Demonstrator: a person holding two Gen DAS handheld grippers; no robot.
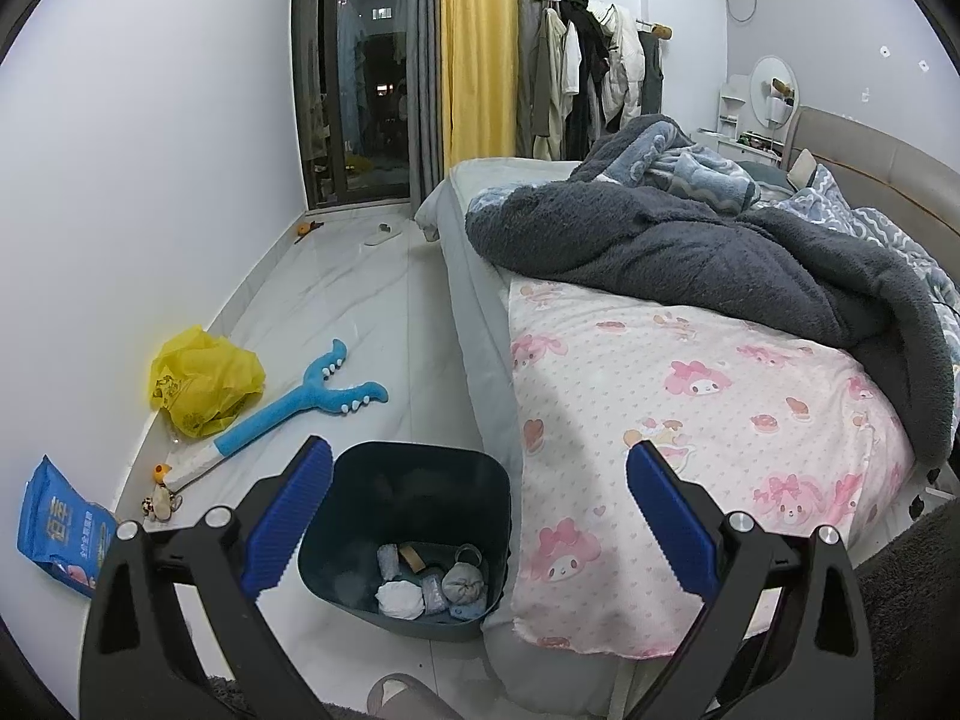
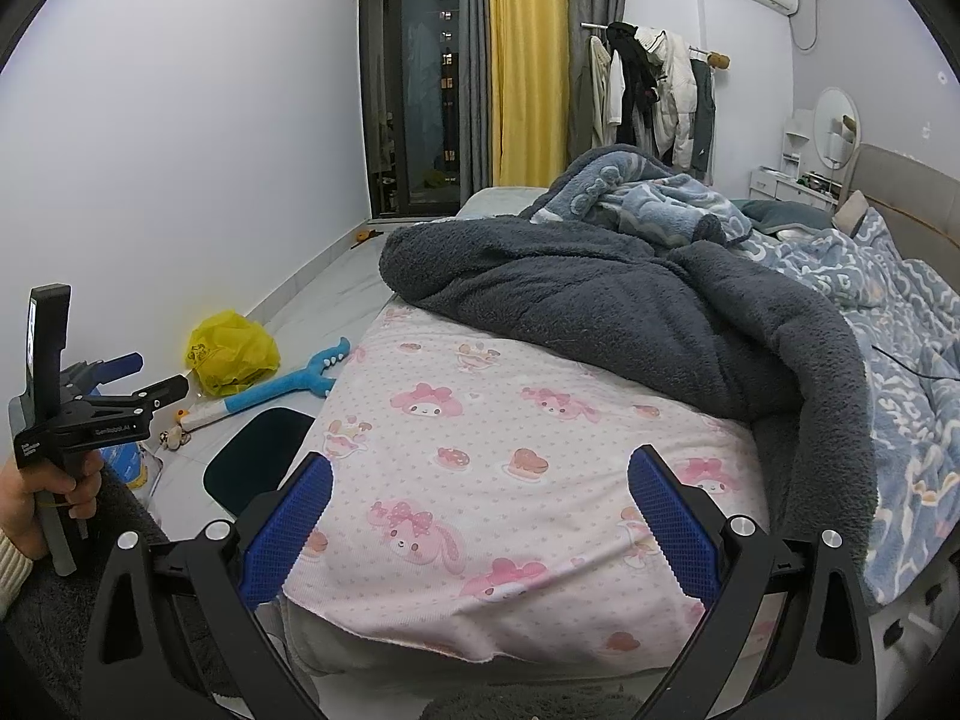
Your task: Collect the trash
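Several wads are already binned in the trash bin (image 1: 408, 534), while beside it a yellow bag (image 1: 204, 381) and blue packet (image 1: 60, 531) remain uncollected, both grippers' jaws held wide and empty.

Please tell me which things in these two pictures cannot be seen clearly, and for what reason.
- Trash bin: in the right wrist view the bed's pink sheet hides most of it; its contents do not show.
- Blue packet: in the left wrist view its print is too small to read.
- Small objects by the glass door, left wrist view: too small to identify.
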